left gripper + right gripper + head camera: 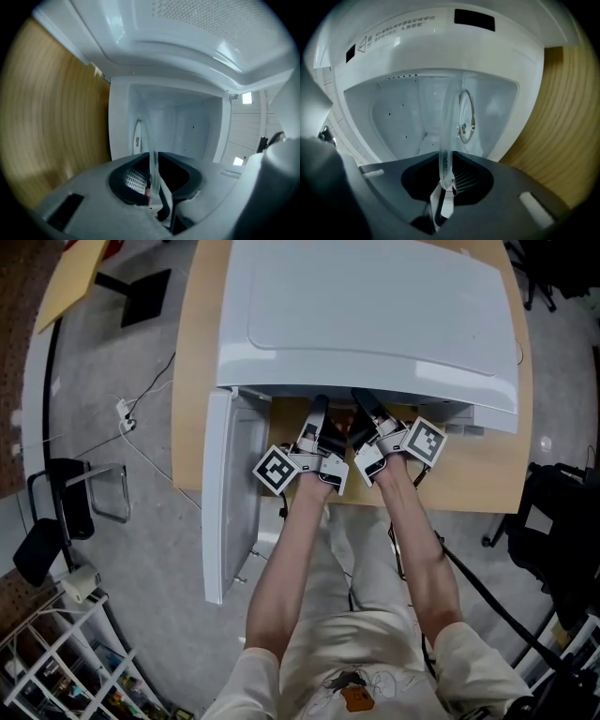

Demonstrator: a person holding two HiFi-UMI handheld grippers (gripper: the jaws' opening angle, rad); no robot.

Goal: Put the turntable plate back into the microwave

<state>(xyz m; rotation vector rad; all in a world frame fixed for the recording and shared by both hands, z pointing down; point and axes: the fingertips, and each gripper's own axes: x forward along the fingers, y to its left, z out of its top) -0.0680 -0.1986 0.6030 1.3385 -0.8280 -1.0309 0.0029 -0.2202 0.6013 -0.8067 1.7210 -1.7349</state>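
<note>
The clear glass turntable plate [152, 150] shows edge-on as a thin pale band running from between the jaws into the white microwave cavity [187, 126]. My left gripper [153, 180] is shut on its rim. In the right gripper view the same plate [446, 136] is held by my right gripper [444, 180], also shut on the rim. On the cavity floor lies the roller ring [466, 117]. In the head view both grippers, left [321, 418] and right [364, 413], reach side by side under the microwave's top [375, 315]; the plate is hidden there.
The microwave door [230, 502] hangs open at the left of the opening, close beside my left arm. The microwave stands on a wooden table [473, 479]. Around the table, on the floor, lie cables, a chair [66, 512] and a wire rack [56, 662].
</note>
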